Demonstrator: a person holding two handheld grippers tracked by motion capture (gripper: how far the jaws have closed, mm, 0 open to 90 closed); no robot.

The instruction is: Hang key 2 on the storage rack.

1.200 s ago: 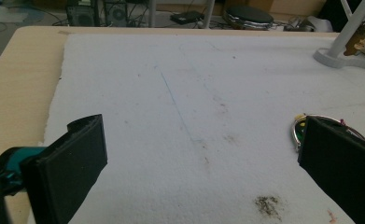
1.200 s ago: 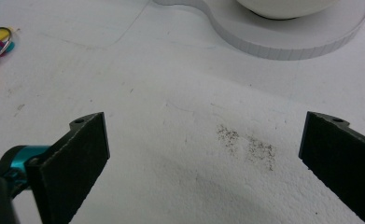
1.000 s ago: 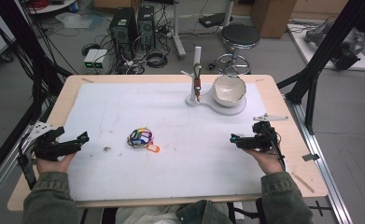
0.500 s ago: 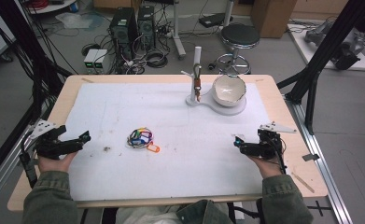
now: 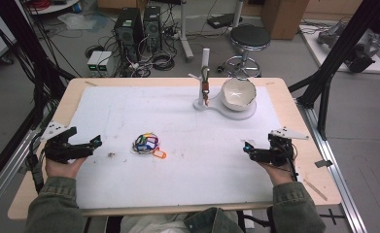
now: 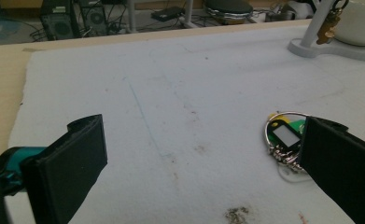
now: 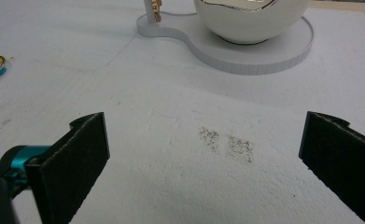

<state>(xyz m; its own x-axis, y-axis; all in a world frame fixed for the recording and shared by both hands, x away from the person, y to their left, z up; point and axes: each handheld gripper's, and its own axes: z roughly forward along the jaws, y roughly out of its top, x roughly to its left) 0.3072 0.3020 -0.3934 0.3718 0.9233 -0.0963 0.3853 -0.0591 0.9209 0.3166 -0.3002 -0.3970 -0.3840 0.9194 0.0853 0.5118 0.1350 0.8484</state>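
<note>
Both sets of tongs gape wide and empty: left gripper [image 5: 94, 141] near the mat's left edge, right gripper [image 5: 246, 147] near its right edge. The bunch of key tags [image 5: 147, 144] lies left of the mat's centre, nearer the left gripper, likely the one to take it.

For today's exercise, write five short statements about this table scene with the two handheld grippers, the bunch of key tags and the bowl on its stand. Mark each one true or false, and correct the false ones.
1. Both the left gripper and the right gripper have their jaws wide apart. True.
2. The bunch of key tags is clamped in the left gripper. False: it lies loose on the white mat, untouched.
3. The white bowl sits on a flat white stand at the far side of the mat. True.
4. The bowl lies tipped over on its side. False: it stands upright.
5. The key tags lie nearer the left gripper than the right gripper. True.
</note>
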